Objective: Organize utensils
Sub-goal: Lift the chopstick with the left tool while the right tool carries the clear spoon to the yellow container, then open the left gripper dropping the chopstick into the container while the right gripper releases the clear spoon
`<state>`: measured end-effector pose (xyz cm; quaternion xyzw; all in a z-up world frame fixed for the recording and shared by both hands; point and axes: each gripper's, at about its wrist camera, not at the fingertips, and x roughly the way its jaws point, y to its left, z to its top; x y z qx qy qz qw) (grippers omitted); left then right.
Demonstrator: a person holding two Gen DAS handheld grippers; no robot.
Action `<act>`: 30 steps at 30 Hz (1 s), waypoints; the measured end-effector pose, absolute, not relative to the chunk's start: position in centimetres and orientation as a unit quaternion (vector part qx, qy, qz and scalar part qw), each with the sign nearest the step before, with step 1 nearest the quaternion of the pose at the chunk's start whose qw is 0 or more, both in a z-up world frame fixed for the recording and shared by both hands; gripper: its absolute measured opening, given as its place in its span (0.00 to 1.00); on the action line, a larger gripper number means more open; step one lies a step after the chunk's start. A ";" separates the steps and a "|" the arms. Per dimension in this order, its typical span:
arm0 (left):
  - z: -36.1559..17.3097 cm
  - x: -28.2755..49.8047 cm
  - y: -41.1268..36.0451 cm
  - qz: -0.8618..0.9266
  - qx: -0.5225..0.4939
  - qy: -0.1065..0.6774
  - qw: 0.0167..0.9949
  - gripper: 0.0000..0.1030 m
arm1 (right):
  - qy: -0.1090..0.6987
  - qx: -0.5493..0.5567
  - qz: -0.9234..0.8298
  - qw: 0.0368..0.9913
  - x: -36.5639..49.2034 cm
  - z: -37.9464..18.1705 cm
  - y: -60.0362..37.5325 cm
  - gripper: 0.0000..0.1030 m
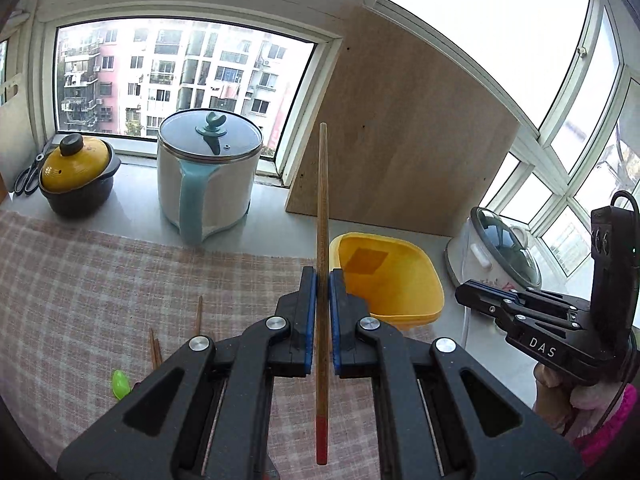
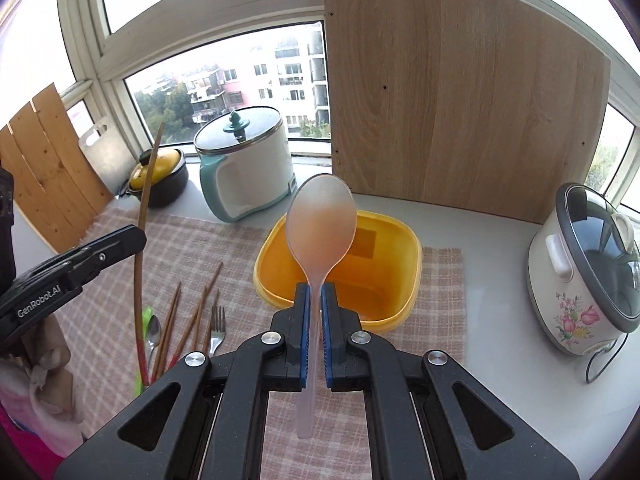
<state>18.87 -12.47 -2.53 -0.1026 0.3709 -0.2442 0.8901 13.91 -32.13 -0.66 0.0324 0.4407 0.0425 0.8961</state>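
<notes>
My left gripper (image 1: 323,276) is shut on a long wooden chopstick (image 1: 322,208) with a red end, held upright above the checked cloth; it also shows in the right wrist view (image 2: 141,248). My right gripper (image 2: 315,290) is shut on a translucent pink plastic spoon (image 2: 321,220), bowl up, just in front of the empty yellow tub (image 2: 400,248). The yellow tub (image 1: 404,276) lies right of my left gripper. Loose chopsticks (image 2: 196,312), a metal fork (image 2: 217,330), a metal spoon (image 2: 154,334) and a green utensil (image 1: 120,384) lie on the cloth at the left.
A white and teal pot (image 2: 248,168) and a yellow-lidded dark pot (image 2: 160,176) stand by the window. A wooden board (image 2: 460,92) leans behind the tub. A floral rice cooker (image 2: 588,268) stands at the right. Scissors (image 1: 28,176) lie far left.
</notes>
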 end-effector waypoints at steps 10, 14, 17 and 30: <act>-1.3 23.3 -17.7 -0.262 -0.104 0.358 0.890 0.04 | 0.423 0.034 0.024 0.905 18.3 0.0 -33.9 0.04; -1.1 24.9 -19.0 -0.264 -0.106 0.356 0.890 0.04 | 0.422 0.036 0.019 0.906 19.8 -0.4 -34.4 0.04; -0.9 25.8 -19.6 -0.262 -0.107 0.353 0.892 0.04 | 0.422 0.040 0.016 0.905 20.7 -0.8 -34.8 0.04; -3.8 28.0 -21.1 -0.252 -0.104 0.370 0.888 0.04 | 0.436 0.053 0.002 0.898 22.6 -3.5 -36.6 0.04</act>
